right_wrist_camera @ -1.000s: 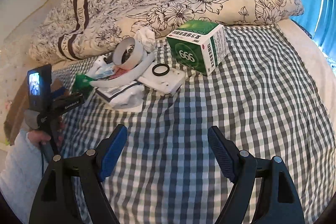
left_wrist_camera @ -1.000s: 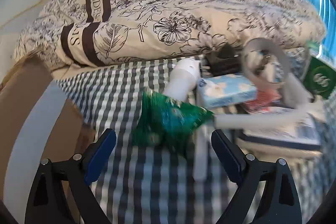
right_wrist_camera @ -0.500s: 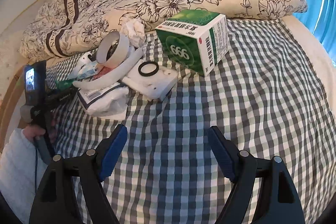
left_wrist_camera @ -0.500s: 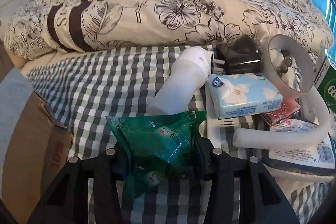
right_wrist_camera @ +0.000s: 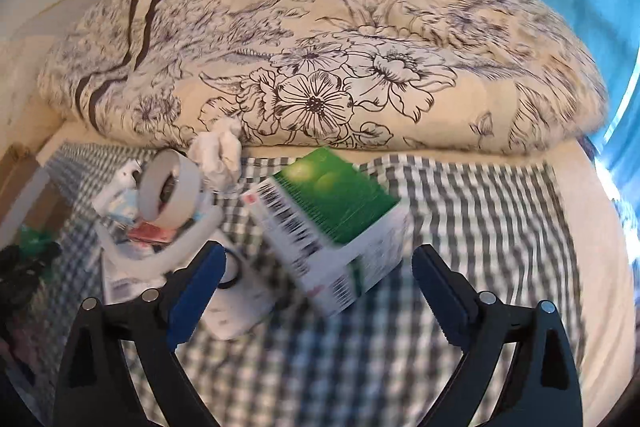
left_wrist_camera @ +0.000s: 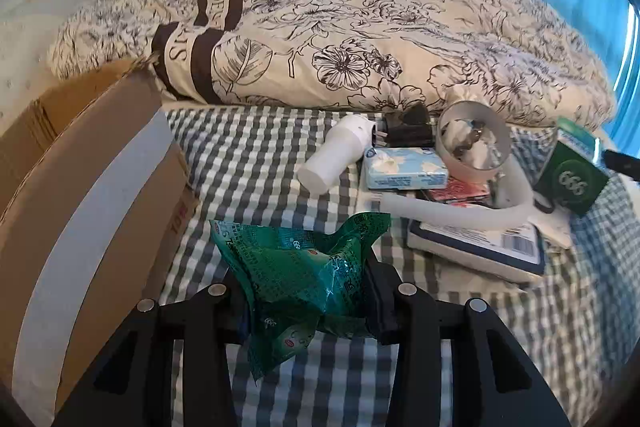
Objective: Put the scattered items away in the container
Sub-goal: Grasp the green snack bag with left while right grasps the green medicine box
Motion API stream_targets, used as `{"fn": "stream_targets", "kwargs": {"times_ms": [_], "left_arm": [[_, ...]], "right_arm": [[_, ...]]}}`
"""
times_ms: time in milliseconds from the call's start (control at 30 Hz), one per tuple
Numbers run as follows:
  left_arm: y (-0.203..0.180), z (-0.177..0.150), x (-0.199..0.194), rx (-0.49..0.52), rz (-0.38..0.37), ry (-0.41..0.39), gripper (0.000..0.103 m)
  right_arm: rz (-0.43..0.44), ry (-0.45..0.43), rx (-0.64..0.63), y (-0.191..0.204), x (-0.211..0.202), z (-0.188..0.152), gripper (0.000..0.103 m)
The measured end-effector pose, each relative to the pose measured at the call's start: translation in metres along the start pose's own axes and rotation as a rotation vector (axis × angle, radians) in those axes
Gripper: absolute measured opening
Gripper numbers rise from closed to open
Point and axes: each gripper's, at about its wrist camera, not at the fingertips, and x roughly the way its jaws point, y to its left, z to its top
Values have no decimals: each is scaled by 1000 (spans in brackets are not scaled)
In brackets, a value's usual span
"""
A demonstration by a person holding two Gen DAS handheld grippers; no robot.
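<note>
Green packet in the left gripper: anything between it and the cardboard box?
Nothing visible. The green packet, clamped in the left gripper, has only bare checked sheet between it and the cardboard box to its left.

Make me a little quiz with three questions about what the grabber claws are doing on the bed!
1. True or false: the left gripper is shut on the green packet.
2. The right gripper is: A) open, B) shut on the roll of tape, C) out of view.
3. Fill in: the cardboard box sits to the ____ of the green packet in the left wrist view.

Key: 1 true; 2 A, open in front of the green and white box; 3 left.
</note>
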Motion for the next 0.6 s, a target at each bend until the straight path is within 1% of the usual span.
{"fn": "stream_targets", "kwargs": {"times_ms": [100,167,233,300,333,500,533,600], "left_arm": [[-2,4,-1,23,32,-19,43],[-3,6,0,28,28,-10,43],[-6,6,4,35,31,-3,43],[-9,5,5,41,30,1,43],[-10,4,6,40,21,6,43],[-17,2,5,53,2,20,43],[-18,2,3,55,-5,22,43],[-19,1,0,58,-9,22,43]], "right_arm": [[20,125,-96,-3,27,8,95],[48,164,-163,1,38,10,95],[43,167,-210,6,47,14,95],[47,165,-213,6,57,17,95],[52,187,-212,6,67,20,95],[-16,229,-246,18,95,19,95],[-19,214,-242,23,96,16,95],[-32,175,-231,33,92,10,89]]}}
